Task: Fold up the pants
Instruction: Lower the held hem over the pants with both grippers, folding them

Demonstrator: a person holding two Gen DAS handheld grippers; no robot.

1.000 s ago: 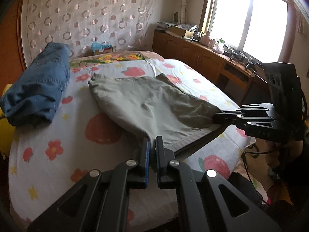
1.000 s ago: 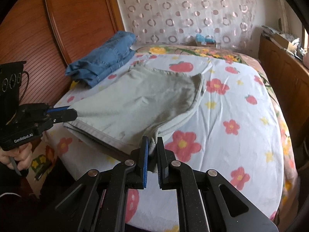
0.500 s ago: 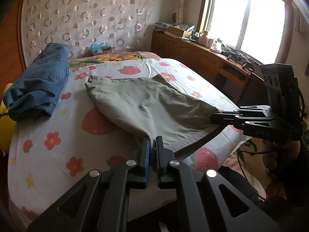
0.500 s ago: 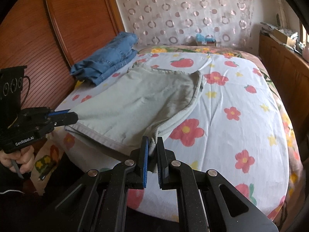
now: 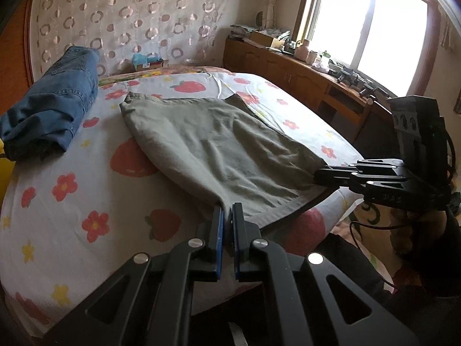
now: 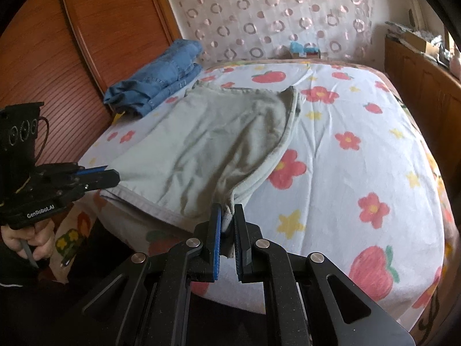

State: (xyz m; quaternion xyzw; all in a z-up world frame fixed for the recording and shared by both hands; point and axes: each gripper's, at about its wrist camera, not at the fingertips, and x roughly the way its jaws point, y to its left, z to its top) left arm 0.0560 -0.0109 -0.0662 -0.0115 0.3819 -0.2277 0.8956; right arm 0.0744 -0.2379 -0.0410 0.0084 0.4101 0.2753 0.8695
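At bed's near edge, left black two-finger gripper [image 5: 226, 212] and right black two-finger gripper [image 6: 227, 213] each sit clamped on a near corner of the olive-grey cotton pants [image 5: 219, 150]. Pants lie flat from both tools out across the white bedsheet with red flower and strawberry print [image 5: 86, 201], hem taut between them. Folded blue denim jeans [image 5: 54, 101] rest well apart by the wooden headboard [image 6: 95, 43]; circle-patterned curtain [image 5: 129, 14], wooden cabinet [image 5: 288, 77] under the bright window [image 5: 374, 23].
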